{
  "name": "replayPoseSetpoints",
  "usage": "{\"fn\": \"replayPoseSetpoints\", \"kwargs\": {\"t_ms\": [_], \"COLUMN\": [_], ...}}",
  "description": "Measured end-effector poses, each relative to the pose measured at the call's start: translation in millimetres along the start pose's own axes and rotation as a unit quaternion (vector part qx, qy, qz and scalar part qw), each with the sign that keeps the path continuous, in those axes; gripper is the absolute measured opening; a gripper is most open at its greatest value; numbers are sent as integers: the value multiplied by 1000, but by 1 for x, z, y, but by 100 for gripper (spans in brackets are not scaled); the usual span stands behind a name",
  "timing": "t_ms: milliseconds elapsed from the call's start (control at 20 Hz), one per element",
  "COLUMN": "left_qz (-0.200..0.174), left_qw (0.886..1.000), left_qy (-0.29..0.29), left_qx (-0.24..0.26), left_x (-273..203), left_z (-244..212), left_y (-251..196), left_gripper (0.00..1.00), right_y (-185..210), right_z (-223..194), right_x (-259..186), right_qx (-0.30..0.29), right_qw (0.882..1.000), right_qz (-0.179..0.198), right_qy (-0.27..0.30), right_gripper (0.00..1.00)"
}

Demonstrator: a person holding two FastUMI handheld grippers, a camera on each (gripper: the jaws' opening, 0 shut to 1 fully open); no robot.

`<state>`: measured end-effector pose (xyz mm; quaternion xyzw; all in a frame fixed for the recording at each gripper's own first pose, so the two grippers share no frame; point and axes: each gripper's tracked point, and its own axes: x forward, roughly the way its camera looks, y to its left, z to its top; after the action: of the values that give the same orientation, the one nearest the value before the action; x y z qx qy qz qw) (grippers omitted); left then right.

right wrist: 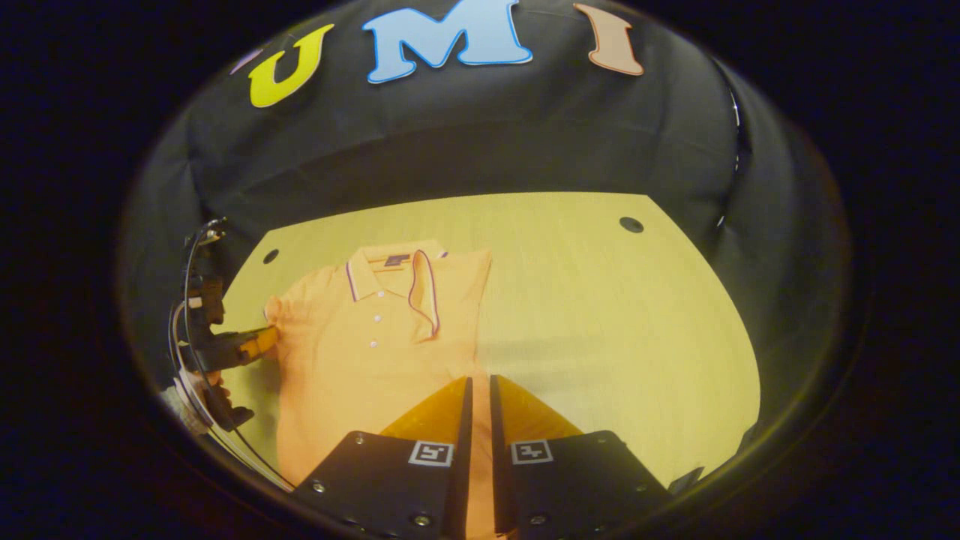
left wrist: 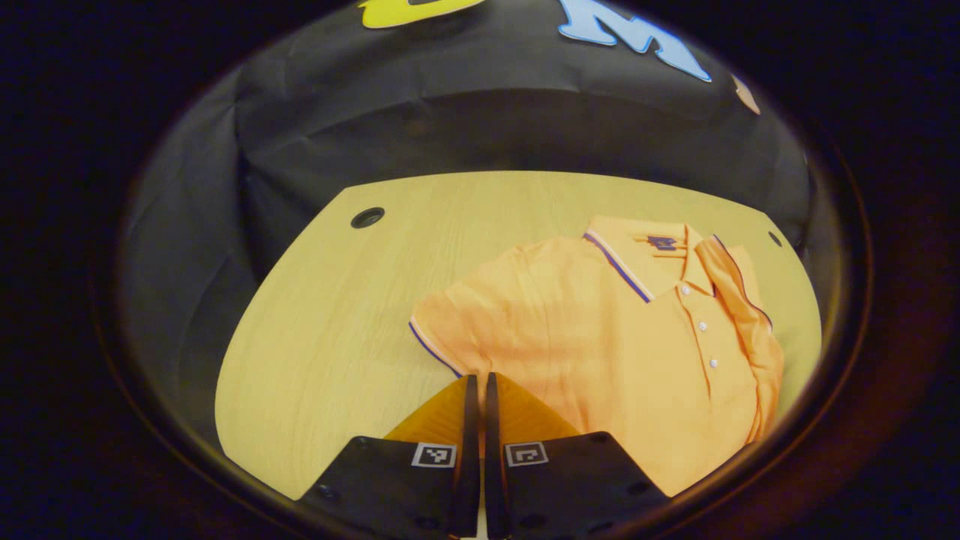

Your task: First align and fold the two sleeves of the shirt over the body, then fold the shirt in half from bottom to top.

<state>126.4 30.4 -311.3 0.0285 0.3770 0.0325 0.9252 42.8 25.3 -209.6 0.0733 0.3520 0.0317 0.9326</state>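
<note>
An orange polo shirt lies face up on the light wooden table, collar toward the far wall. Its far side lies folded over the body, leaving a straight edge. The near short sleeve, with dark trim, lies flat on the table. My left gripper is shut with its tips on that sleeve's hem corner; in the right gripper view it meets the sleeve from the side. My right gripper is shut, its tips over the shirt's folded edge low on the body, gripping nothing I can see.
The table has bare wood beside the shirt and round cable holes near its far corners. Black cloth closes off the booth behind and at the sides. A hand with cables holds the left gripper.
</note>
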Motion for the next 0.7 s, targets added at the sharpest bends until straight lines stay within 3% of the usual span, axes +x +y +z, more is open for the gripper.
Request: {"fn": "replayPoseSetpoints", "kwargs": {"t_ms": [400,700], "left_qz": [-67,-107], "left_qw": [994,989], "left_qy": [-13,30], "left_qx": [80,93], "left_x": [-23,-22], "left_z": [47,31], "left_y": [-89,-150], "left_gripper": [10,10], "right_y": [-4,-18], "right_z": [-19,-35], "right_x": [2,-4], "right_qx": [29,53], "right_qw": [1000,999], "right_qz": [5,-1], "right_qy": [8,13], "right_gripper": [15,15]}}
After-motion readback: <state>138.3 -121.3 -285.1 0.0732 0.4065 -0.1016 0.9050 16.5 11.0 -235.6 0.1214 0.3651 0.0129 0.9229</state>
